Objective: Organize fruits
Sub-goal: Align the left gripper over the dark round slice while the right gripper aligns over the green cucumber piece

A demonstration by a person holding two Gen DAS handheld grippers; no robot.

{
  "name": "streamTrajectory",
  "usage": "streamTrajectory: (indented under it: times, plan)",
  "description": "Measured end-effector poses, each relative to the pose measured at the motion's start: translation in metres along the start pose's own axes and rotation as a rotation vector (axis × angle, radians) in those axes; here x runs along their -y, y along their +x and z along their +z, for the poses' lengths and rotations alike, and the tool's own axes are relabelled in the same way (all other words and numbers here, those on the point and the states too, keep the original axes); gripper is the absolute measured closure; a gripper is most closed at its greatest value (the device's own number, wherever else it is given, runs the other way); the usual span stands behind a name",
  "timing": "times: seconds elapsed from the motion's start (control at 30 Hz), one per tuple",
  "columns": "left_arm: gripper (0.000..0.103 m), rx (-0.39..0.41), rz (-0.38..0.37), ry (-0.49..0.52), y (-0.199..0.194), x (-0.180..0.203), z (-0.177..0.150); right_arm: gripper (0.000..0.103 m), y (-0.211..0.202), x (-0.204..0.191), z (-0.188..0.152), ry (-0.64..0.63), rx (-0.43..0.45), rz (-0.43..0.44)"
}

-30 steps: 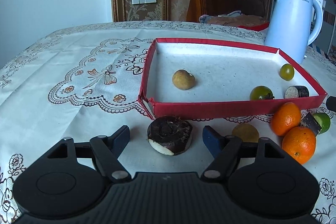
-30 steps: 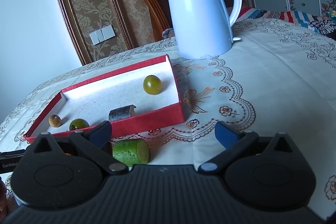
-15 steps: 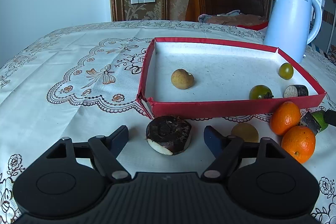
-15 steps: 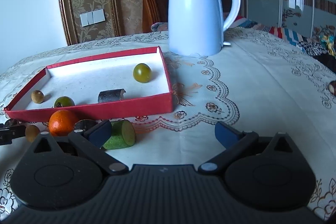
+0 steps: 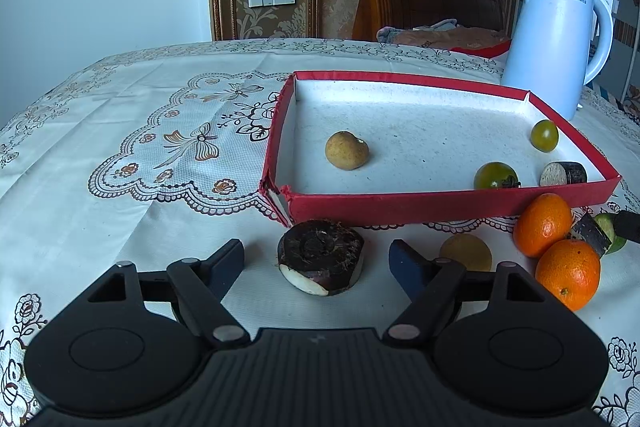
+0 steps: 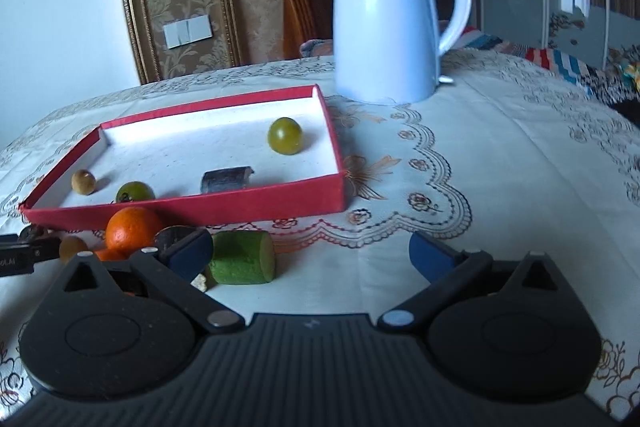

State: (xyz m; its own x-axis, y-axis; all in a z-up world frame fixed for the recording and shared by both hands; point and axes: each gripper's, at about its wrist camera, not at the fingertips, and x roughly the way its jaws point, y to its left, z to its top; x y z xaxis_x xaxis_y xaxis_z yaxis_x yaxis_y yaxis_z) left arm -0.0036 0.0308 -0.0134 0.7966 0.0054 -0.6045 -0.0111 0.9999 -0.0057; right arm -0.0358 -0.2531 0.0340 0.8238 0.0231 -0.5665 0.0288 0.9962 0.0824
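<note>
My left gripper stands open around a dark brown round fruit lying on the cloth just before the red tray; gaps show on both sides of it. The tray holds a tan fruit, two green tomatoes and a dark stub. Two oranges and a tan fruit lie to the right. My right gripper is open, with a green cylinder piece lying just inside its left finger, untouched as far as I can see.
A white kettle stands behind the tray's right corner. An orange and a dark piece crowd the right gripper's left finger. The embroidered tablecloth stretches left of the tray. A wooden chair back rises beyond the table.
The right wrist view has rolled level and shifted, so the green piece now lies between the right fingers rather than behind the left one. The left gripper and dark fruit keep their places.
</note>
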Motion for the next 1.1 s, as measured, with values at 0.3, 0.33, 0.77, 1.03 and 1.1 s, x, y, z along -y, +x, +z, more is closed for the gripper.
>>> streamTrajectory:
  times: [0.3, 0.33, 0.77, 1.03, 1.1]
  plan:
    - [0.023, -0.001, 0.001, 0.002, 0.000, 0.000, 0.000, 0.000, -0.017, -0.002, -0.004, -0.067, 0.087, -0.123]
    - [0.023, 0.000, 0.000, 0.001, 0.000, 0.000, 0.000, 0.000, -0.014, -0.003, -0.003, -0.078, 0.067, -0.097]
    - [0.022, -0.001, 0.000, 0.002, 0.000, 0.000, 0.000, 0.004, 0.008, -0.028, 0.002, -0.143, -0.016, -0.018]
    - [0.022, 0.000, -0.001, 0.001, 0.000, 0.000, 0.000, 0.017, 0.016, -0.016, 0.002, -0.080, -0.065, 0.020]
    - [0.022, 0.002, -0.001, 0.000, 0.000, 0.000, 0.000, 0.020, 0.016, -0.019, 0.002, -0.098, -0.067, 0.020]
